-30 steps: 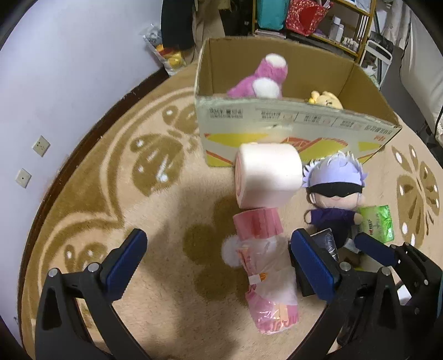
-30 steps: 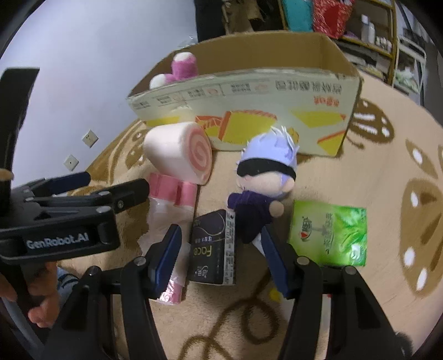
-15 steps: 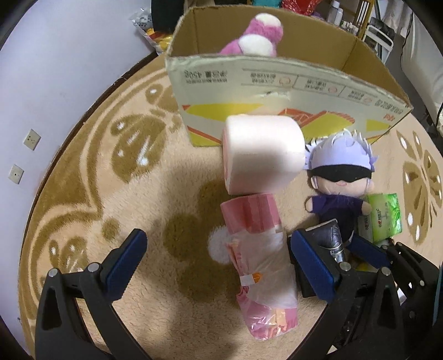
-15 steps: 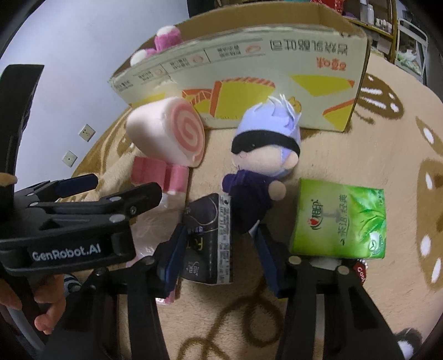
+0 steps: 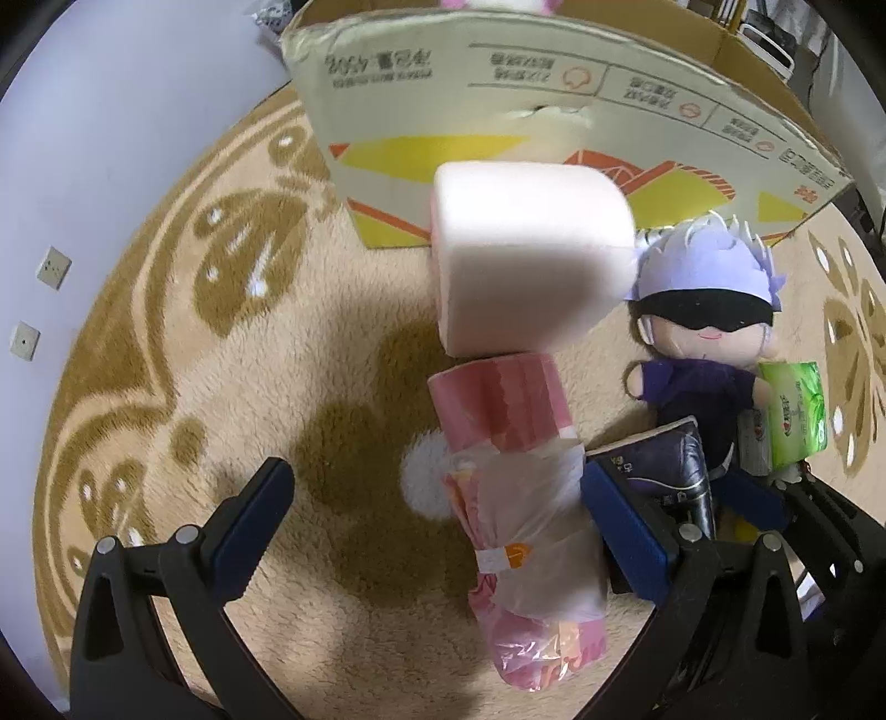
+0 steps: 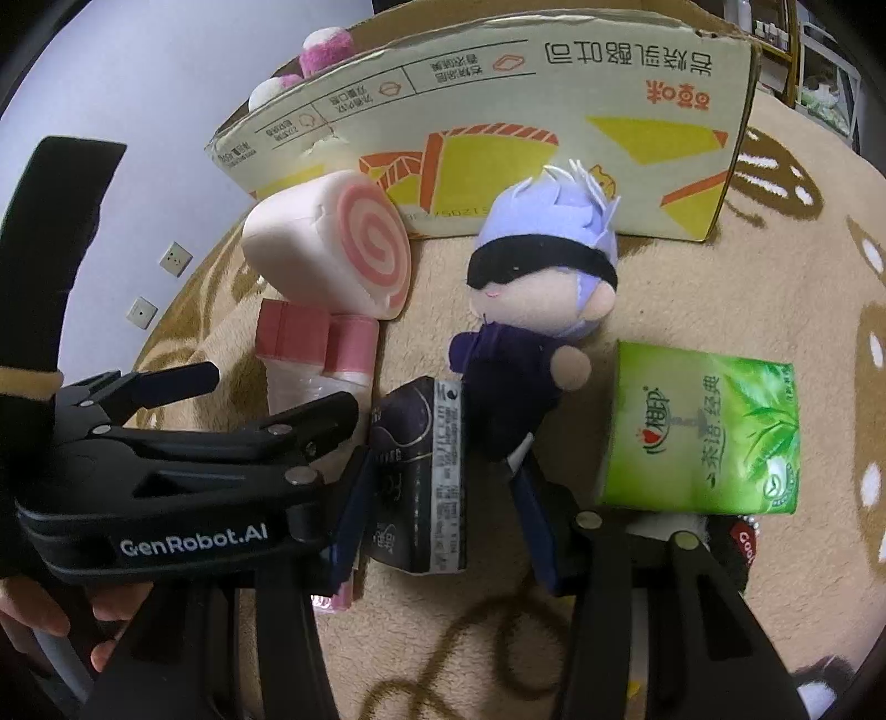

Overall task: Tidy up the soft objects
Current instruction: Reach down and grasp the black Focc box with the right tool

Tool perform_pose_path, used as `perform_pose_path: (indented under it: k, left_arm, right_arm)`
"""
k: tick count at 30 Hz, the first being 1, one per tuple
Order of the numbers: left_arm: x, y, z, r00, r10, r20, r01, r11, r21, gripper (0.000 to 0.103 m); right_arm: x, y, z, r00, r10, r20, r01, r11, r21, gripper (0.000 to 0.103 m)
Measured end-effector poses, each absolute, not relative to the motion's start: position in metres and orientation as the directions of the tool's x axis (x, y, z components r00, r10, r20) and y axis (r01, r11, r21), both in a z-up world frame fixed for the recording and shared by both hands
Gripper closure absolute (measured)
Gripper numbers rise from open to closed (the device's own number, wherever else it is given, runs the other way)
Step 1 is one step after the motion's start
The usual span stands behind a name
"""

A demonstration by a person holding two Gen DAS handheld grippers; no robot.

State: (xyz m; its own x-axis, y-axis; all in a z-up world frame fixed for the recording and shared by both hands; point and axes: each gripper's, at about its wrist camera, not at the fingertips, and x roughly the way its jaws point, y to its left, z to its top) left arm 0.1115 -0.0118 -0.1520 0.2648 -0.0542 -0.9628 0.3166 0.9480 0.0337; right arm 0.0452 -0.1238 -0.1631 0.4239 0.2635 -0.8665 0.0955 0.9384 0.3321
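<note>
Both grippers have descended: right gripper (image 6: 443,498), jaws just narrowed, brackets the dark tissue pack (image 6: 418,476), contact unclear; left gripper (image 5: 437,526), open, straddles the wrapped pink roll (image 5: 520,487), so pickups appear imminent.

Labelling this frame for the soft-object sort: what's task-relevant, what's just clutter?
Job:
- swirl-roll cushion
- pink wrapped roll
- blindfolded doll
- dark tissue pack
- green tissue pack
- cardboard box

Lying about:
- wall sockets
- shelving
- patterned rug
</note>
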Motion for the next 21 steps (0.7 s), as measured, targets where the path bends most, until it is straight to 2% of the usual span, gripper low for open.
perform_pose_path:
  k: [10,21]
  left_arm:
    - [0.116,-0.01,-0.165,0.244,-0.067,-0.967,0.311,0.95,0.013,0.0]
    - [0.109,-0.032,-0.175,0.289,0.0,-0.957,0.331,0.938,0.1,0.0]
  right_arm:
    - [0.048,-0.118,-0.166,0.419,0.258,-0.87,0.093,0.942,0.324,0.048]
    - [0.041,-0.108,-0.169,0.4,0.235,-0.886,0.084,0.953,0.291,0.048]
